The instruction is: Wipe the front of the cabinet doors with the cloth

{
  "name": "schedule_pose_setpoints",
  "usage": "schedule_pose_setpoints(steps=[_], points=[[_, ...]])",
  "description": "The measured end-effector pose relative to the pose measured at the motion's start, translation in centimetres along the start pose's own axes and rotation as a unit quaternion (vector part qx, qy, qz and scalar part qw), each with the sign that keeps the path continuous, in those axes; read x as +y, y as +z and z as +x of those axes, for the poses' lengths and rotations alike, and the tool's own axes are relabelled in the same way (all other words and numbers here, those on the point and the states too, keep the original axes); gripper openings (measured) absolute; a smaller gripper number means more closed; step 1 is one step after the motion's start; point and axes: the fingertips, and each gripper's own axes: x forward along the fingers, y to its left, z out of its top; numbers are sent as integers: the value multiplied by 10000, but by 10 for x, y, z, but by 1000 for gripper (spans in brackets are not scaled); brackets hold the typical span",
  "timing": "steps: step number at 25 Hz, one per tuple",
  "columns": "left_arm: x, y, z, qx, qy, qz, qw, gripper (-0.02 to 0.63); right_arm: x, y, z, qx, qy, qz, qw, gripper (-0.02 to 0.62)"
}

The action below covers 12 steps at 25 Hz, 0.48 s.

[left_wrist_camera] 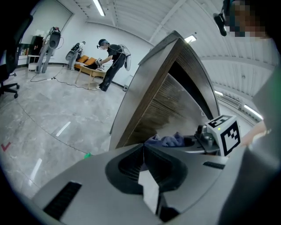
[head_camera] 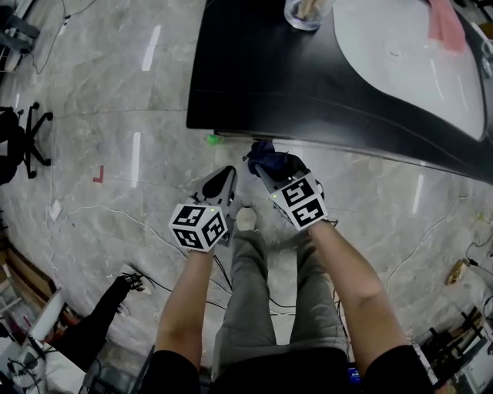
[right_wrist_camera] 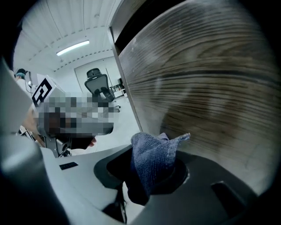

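Cloth [right_wrist_camera: 153, 147], blue and bunched, pinched between the jaws of the right hand-held gripper [right_wrist_camera: 147, 166], with one corner poking up toward the wood-grain cabinet door [right_wrist_camera: 210, 83]. Very close to the door front; actual contact not clear from any view. In the head view, held low just below the front edge of the black desk [head_camera: 308, 85], ahead of the person's legs [head_camera: 262, 292].

Left hand-held gripper [left_wrist_camera: 143, 149] pressed together, nothing between its jaws. Just beside the right one and aimed at the same cabinet, with the blue cloth visible past its tips.

On the desk: a clear glass [head_camera: 306, 11] at the far edge, and a pink strip [head_camera: 445, 23] lying on a white oval inset [head_camera: 400, 58].

Grey marble floor [head_camera: 115, 92] all around, with a small green thing [head_camera: 212, 139] at the foot of the cabinet, a red mark [head_camera: 98, 176] further left, thin cables trailing across, and a black office chair [head_camera: 27, 138] at the left edge.

Far across the room in the left gripper view, another person [left_wrist_camera: 112, 55] bent forward over a low bench [left_wrist_camera: 90, 70].
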Motion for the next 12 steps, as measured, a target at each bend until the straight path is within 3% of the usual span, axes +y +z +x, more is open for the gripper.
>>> schedule_pose_setpoints(steps=[12], points=[[-80, -15, 51, 323, -395, 337, 9981, 14, -73, -46, -72, -35, -539, 340, 9980, 109]])
